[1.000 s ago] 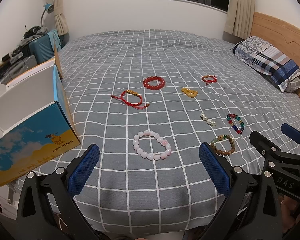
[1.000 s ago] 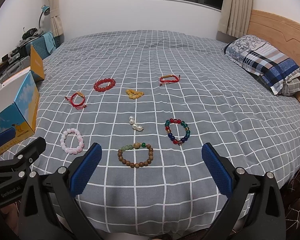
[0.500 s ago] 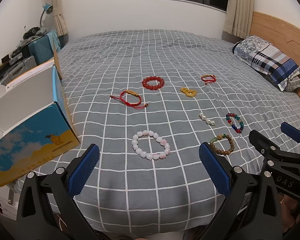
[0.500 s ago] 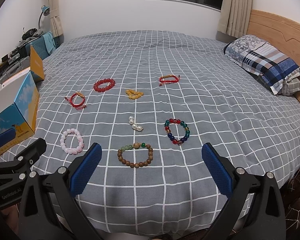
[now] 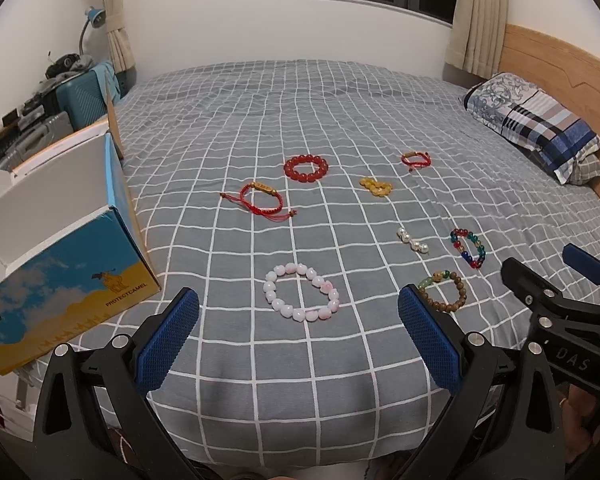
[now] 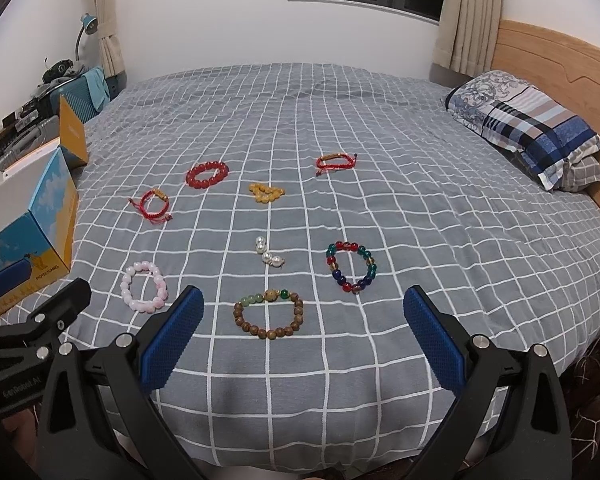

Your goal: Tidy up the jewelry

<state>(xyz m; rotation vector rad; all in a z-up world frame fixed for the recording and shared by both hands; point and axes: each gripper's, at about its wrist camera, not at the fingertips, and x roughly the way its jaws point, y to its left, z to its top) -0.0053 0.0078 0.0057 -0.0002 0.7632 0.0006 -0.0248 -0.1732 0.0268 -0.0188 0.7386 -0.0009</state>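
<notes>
My left tongs (image 5: pixel 298 336) and right tongs (image 6: pixel 302 334) are both wide open and empty, and the round pink bead bracelet (image 5: pixel 302 297) lies just ahead of the left ones.

Pink bead bracelet (image 5: pixel 302 298) lies flat just ahead, between the left gripper's (image 5: pixel 298 334) spread fingers. Wooden bead bracelet (image 6: pixel 269 315) lies between the right gripper's (image 6: pixel 302 334) fingers; multicolored glass one (image 6: pixel 352 266) beyond.
</notes>
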